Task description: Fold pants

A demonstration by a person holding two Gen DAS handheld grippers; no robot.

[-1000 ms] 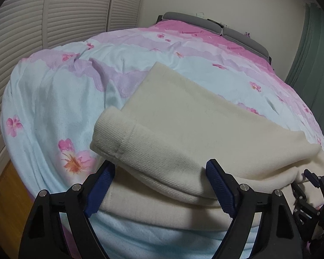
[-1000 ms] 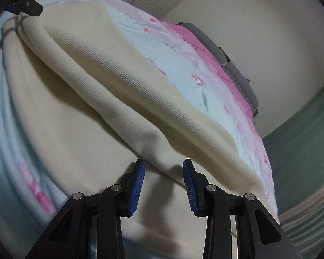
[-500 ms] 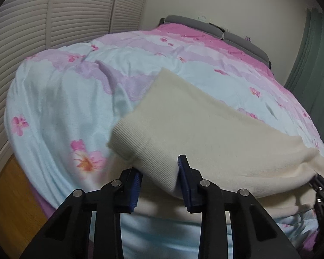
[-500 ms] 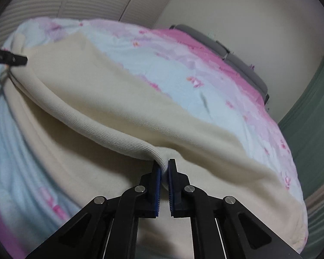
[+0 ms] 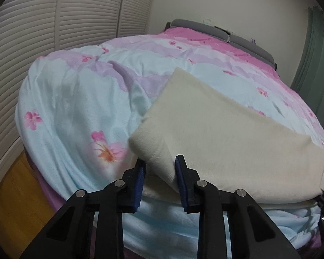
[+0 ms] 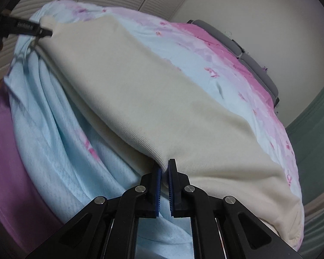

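Cream pants (image 5: 222, 133) lie folded across floral duvet (image 5: 80, 99) on bed, near its foot edge. Left tongs (image 5: 160, 168) part-closed, blue pads (image 5: 180, 172) pressing both sides of folded corner at one end. Right tongs (image 6: 164, 168) nearly shut, pinching folded edge of pants (image 6: 162, 99) partway along. Right view alone shows left tongs (image 6: 41, 30) gripping far corner and duvet draping off bedside. Left view alone shows louvred doors (image 5: 54, 21), wood floor (image 5: 15, 205), grey headboard (image 5: 218, 32).
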